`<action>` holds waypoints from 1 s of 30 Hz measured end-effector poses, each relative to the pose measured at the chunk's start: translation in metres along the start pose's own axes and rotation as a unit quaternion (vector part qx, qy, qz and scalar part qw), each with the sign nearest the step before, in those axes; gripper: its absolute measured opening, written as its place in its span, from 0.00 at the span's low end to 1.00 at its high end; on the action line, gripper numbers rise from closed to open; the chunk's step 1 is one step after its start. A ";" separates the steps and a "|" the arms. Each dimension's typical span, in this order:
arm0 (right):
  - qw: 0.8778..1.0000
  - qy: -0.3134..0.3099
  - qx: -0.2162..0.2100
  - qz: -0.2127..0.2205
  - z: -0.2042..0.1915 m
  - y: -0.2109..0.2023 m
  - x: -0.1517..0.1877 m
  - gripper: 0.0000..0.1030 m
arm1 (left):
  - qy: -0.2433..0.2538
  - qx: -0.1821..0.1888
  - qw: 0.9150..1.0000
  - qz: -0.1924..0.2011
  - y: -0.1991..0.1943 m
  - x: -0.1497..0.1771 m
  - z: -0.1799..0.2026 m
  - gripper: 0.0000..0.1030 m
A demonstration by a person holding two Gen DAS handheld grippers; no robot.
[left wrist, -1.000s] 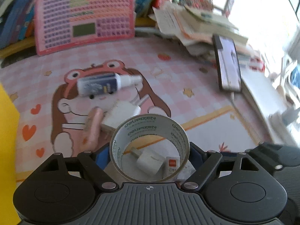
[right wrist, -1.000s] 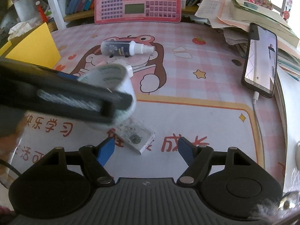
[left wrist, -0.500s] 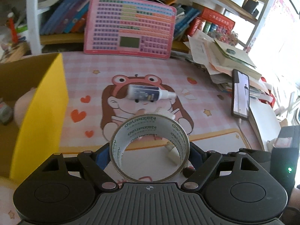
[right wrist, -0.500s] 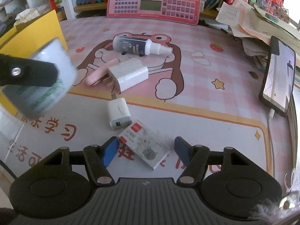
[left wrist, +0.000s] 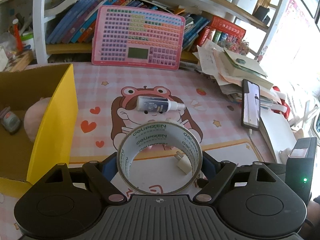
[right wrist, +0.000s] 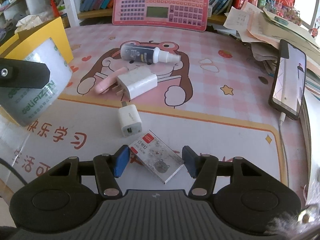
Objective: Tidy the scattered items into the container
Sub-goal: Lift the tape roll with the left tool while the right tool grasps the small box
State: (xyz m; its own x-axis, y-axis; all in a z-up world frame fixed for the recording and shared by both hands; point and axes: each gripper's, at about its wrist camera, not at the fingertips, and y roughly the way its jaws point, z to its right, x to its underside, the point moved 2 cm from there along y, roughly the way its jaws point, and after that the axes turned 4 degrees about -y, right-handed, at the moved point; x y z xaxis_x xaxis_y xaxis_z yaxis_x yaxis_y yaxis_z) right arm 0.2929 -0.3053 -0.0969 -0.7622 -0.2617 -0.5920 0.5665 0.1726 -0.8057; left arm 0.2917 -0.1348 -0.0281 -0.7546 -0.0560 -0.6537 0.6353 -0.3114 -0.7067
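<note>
My left gripper [left wrist: 159, 166] is shut on a roll of clear tape [left wrist: 152, 133], held above the mat just right of the open yellow box [left wrist: 54, 120]. In the right wrist view the tape [right wrist: 38, 92] hangs at the left in front of that box [right wrist: 54, 34]. My right gripper [right wrist: 155, 162] is low over the mat, its jaws closing around a small staple box [right wrist: 158, 158]; the pads are at its corners and do not clearly press. A small white charger [right wrist: 130, 123], a large white charger [right wrist: 138, 83], a pink tube [right wrist: 108, 81] and a spray bottle [right wrist: 144, 55] lie beyond.
The yellow box holds a pink plush and a small toy car [left wrist: 10, 122]. A phone [right wrist: 288, 80] on a cable leans against a stack of papers [left wrist: 230, 68] at the right. A pink keyboard board [left wrist: 138, 38] stands against the bookshelf at the back.
My left gripper has risen and swung left with the tape, bringing the yellow box into its view. The right gripper's jaws have narrowed around the staple box.
</note>
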 end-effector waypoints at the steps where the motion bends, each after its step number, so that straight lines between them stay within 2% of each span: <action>1: 1.000 0.000 0.001 -0.001 -0.001 -0.001 0.001 0.54 | 0.001 0.002 1.000 0.001 -0.001 0.001 0.000 0.82; 17: 0.999 0.011 0.037 0.010 -0.033 -0.038 0.018 0.54 | 0.008 0.050 0.999 0.006 -0.035 0.022 -0.019 0.82; 30: 0.998 0.013 0.065 0.011 -0.098 -0.064 0.037 0.54 | 0.016 0.085 0.996 0.011 -0.078 0.050 -0.060 0.82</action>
State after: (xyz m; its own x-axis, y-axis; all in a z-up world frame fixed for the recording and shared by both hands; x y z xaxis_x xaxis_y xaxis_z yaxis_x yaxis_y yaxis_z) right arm 0.1977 -0.2334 -0.0684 -0.7561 -0.2334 -0.6114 0.6180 0.0525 -0.7844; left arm 0.2140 -0.0563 -0.0222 -0.7331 -0.0346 -0.6792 0.6128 -0.4669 -0.6376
